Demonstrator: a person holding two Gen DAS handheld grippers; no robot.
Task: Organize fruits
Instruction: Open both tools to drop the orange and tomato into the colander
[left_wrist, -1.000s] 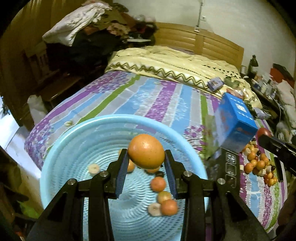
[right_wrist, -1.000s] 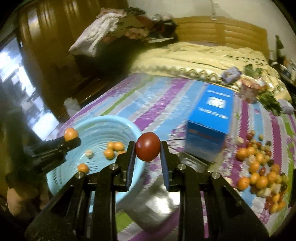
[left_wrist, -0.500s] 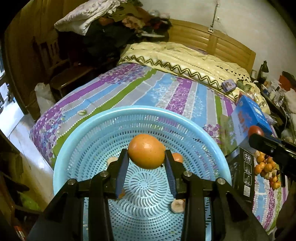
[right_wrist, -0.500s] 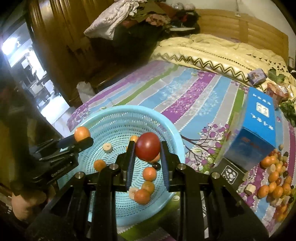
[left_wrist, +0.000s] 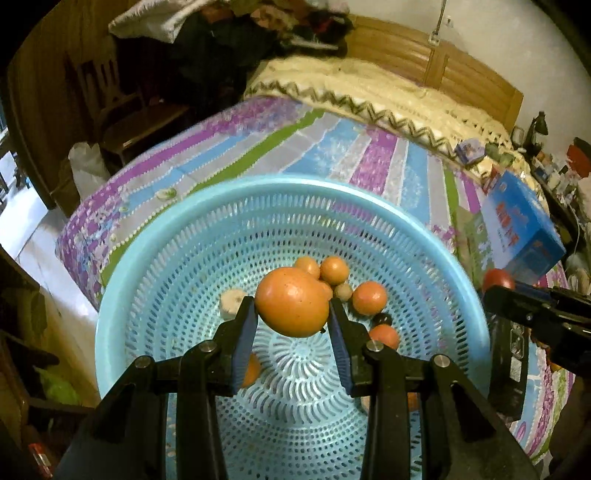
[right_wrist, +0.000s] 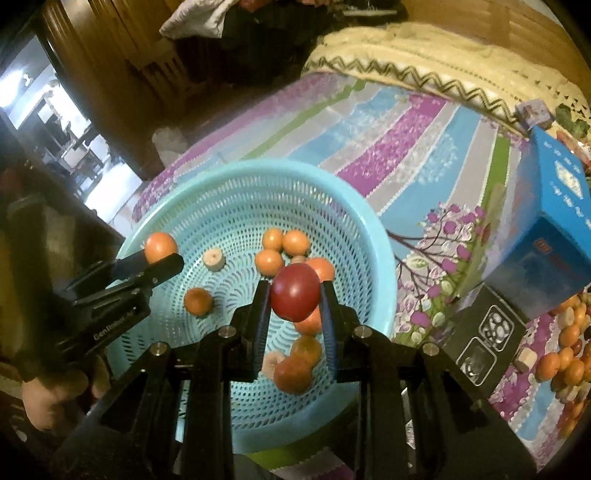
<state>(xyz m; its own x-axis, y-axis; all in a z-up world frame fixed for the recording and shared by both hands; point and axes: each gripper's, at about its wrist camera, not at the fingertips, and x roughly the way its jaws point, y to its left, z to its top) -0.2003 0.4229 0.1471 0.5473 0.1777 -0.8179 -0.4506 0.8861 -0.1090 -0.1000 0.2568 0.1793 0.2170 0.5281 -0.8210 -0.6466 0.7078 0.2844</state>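
Note:
A light blue perforated basket (left_wrist: 207, 229) (right_wrist: 373, 236) sits on the striped bedspread, with several small orange fruits and pale slices in it. My left gripper (left_wrist: 292, 314) (right_wrist: 159, 254) is shut on a large orange fruit (left_wrist: 291, 301) (right_wrist: 160, 246) held above the basket's middle. My right gripper (right_wrist: 294, 299) is shut on a dark red fruit (right_wrist: 294, 293) (left_wrist: 498, 279) over the basket's right half. A pile of small fruits (right_wrist: 565, 354) lies on the bedspread at far right.
A blue carton (right_wrist: 554, 236) (left_wrist: 521, 221) stands right of the basket, with a black box (right_wrist: 484, 343) in front of it. A cream blanket (left_wrist: 369, 92) and wooden headboard (left_wrist: 436, 59) lie beyond. A hand (right_wrist: 40, 402) holds the left gripper. The bed edge drops at left.
Both grippers have moved forward and down over the basket, which now fills more of each view. Each still holds its fruit.

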